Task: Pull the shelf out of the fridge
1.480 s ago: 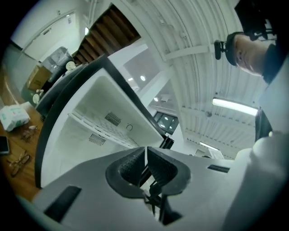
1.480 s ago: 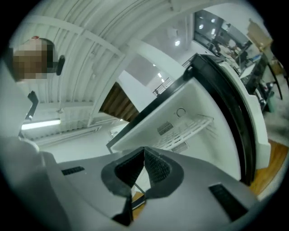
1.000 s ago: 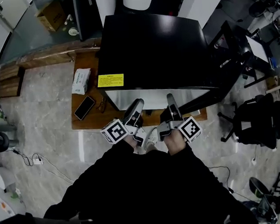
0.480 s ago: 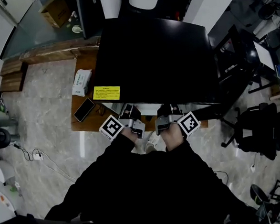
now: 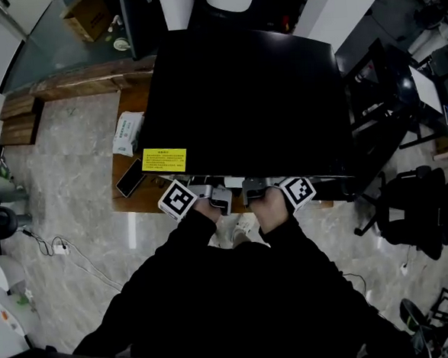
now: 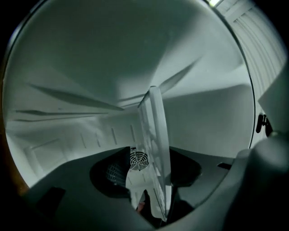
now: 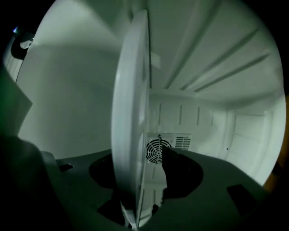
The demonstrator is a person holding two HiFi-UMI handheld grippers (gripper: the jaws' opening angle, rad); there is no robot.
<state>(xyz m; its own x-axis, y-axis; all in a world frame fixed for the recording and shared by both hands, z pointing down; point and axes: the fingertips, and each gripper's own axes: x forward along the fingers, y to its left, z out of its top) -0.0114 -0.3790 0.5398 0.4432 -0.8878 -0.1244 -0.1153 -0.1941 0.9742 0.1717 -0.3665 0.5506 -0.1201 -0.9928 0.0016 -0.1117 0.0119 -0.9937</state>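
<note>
Upper left of the head view: a cardboard box. Below it, on a wooden table, a tissue pack and a dark phone, both just left of the black fridge that fills the middle of the frame. Yellow label near the fridge's front-left corner. Just under the label, at the fridge's front edge, left gripper and right gripper side by side, marker cubes outward, tips reaching in beneath the black top and out of sight there. Far right, a black office chair, well apart.

Left gripper view, inside the white fridge cavity: shelf running edge-on up the middle of the frame, jaws drawn in close on either side, pinching its near edge. Round fan grille on the back wall just left of the shelf.

Right gripper view: same shelf edge-on, left of centre, jaws likewise clamped on its near edge. Fan grille just right of it, partly behind the right-hand jaw.
</note>
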